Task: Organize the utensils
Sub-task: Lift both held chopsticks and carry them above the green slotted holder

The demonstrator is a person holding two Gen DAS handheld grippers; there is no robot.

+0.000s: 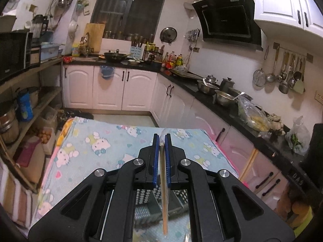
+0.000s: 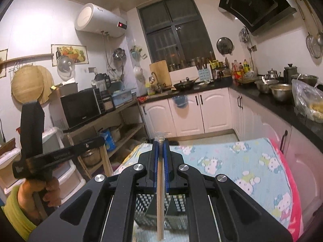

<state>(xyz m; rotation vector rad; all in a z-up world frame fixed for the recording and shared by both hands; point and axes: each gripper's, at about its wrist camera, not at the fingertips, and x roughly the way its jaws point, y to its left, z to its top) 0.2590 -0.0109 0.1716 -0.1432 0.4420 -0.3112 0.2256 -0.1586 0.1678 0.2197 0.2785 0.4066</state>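
My left gripper [image 1: 162, 139] is shut on a plastic-wrapped pair of wooden chopsticks [image 1: 163, 191], which hangs down from the blue pads toward a perforated metal utensil basket [image 1: 145, 203] just below. My right gripper [image 2: 160, 141] is shut on another wrapped pair of chopsticks [image 2: 160, 201], which hangs down over the same kind of mesh basket [image 2: 177, 205]. Both are held above a table covered with a light blue cartoon-cat cloth [image 1: 97, 145]. The left gripper's body and the hand holding it show at the left of the right wrist view [image 2: 40, 157].
A black countertop [image 1: 228, 100] with steel bowls and bags runs along the right. White cabinets [image 1: 113, 88] stand at the back. Wooden shelves [image 1: 30, 100] with a microwave stand at the left. The cloth's pink edge [image 2: 290, 183] marks the table's right side.
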